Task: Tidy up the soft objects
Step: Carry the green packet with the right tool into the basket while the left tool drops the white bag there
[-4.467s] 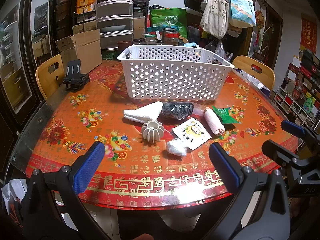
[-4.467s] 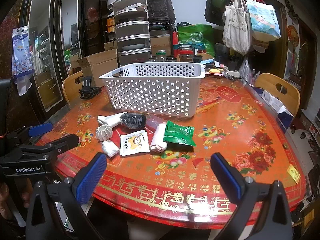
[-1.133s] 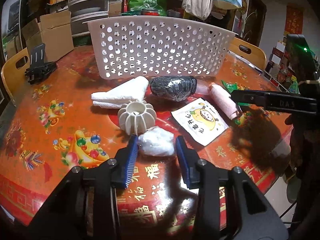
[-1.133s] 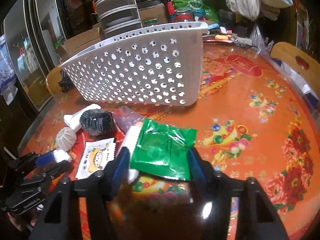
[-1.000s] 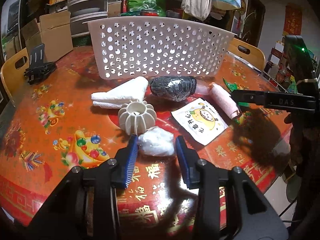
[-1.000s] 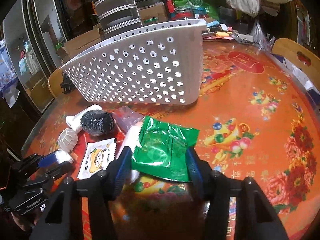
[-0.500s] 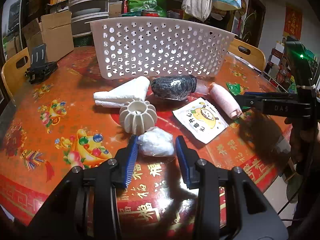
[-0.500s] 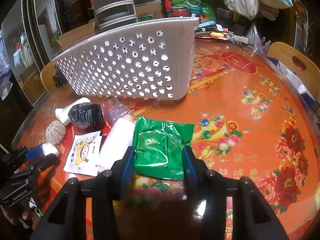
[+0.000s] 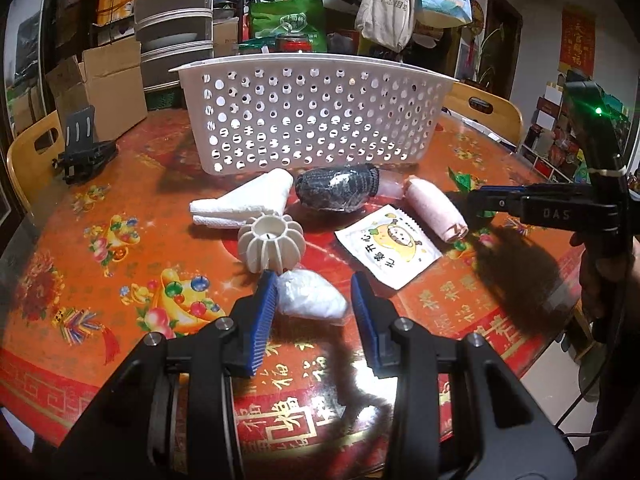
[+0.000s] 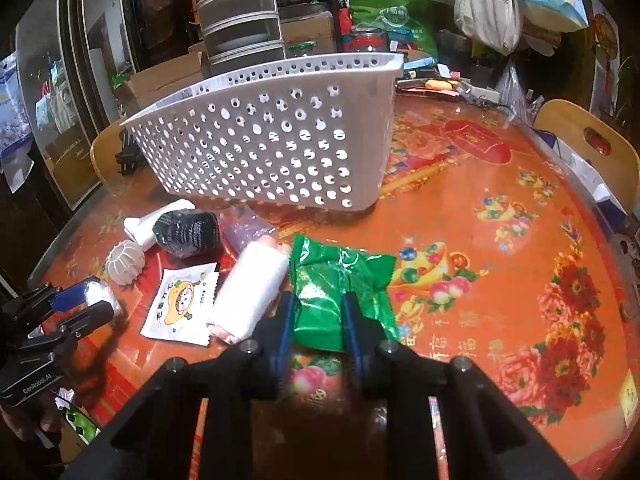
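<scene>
Pick-up step. My right gripper (image 10: 318,312) pinches green packet (image 10: 340,276) near tabletop's front edge; my left gripper (image 9: 314,286) spread around white wad (image 9: 310,298). Next, I judge: lift packet into basket (image 10: 280,132).

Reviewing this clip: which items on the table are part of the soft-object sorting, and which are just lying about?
Part of the job:
- perforated white plastic basket
- green foil packet, right gripper shut on it
- white crumpled bag between the left gripper fingers
- pink rolled cloth
- folded white towel
- dark knitted bundle
- white cartoon sachet

Lying about:
- ribbed white plastic ornament, apparently rigid
- brown cardboard box
- black stand
</scene>
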A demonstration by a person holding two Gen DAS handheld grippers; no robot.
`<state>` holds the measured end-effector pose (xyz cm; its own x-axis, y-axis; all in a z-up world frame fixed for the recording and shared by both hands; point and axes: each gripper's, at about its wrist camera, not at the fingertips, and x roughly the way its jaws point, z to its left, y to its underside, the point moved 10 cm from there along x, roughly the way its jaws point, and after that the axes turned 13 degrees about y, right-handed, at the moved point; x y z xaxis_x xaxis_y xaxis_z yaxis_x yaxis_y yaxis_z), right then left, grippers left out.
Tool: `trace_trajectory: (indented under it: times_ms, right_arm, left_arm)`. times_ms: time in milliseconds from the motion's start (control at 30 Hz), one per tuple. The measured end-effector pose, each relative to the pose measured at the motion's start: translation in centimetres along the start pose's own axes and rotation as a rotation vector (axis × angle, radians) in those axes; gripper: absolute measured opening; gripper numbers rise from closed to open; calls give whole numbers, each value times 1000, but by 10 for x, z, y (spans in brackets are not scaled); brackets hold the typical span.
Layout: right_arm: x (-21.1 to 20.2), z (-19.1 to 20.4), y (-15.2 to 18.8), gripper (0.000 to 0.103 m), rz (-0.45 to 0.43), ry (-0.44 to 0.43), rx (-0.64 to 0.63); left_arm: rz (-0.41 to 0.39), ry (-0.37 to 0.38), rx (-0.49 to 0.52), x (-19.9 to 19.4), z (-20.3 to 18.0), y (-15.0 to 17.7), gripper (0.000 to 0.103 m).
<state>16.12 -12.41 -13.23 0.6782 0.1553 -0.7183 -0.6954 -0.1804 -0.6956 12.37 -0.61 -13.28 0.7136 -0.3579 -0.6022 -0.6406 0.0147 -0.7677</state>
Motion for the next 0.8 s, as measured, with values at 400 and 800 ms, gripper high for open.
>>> trace_trajectory:
  times_ms: [400, 800]
  right_arm:
    - [-23, -4, -7, 3, -61, -24, 7]
    - [-51, -5, -30, 1, -124, -37, 3]
  left_arm:
    - [-18, 9, -1, -6, -2, -3, 35]
    - [-61, 7, 11, -19, -1, -27, 34]
